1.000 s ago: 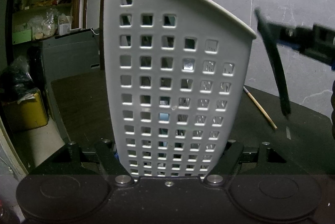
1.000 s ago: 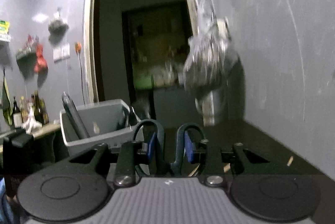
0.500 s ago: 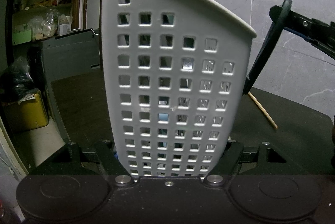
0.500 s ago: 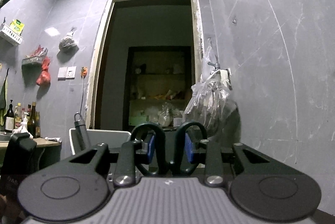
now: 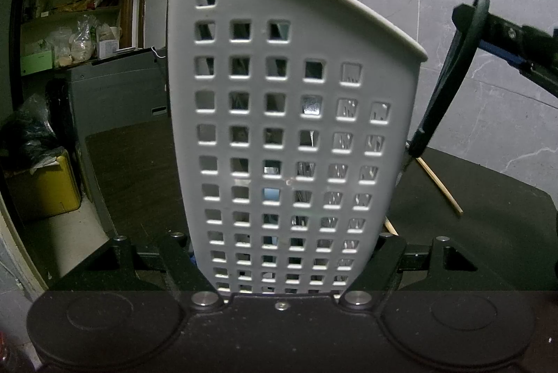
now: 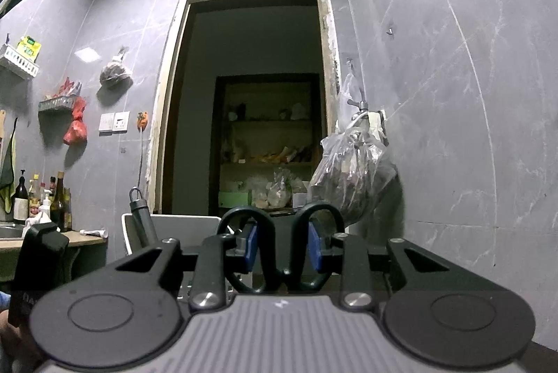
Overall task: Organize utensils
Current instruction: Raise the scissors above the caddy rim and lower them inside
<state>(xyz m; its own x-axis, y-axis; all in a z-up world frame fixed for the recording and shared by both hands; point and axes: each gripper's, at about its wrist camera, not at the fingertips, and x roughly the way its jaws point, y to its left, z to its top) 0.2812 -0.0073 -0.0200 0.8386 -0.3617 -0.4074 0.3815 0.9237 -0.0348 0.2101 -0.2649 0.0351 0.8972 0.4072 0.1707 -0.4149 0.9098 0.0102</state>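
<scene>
Scissors point(image 6: 280, 254) sit nearest of all, their two black loop handles pinched between the blue pads of the right gripper point(image 6: 282, 249), blades hanging down out of that view; from the left gripper's side their long axis runs steeply downward, handle end up, blade end angled down toward the white perforated utensil holder point(image 5: 293, 136), just beside its right wall and not yet inside. Left gripper point(image 5: 286, 268) clamps that holder at its base, fingers tight against both sides, steadying it on the dark counter point(image 5: 488, 216). Cutlery already glints through the holder's square holes, so part of the sorting looks done. Beyond the holder's right side a wooden chopstick point(image 5: 441, 186) lies loose on the counter, seemingly left to collect
</scene>
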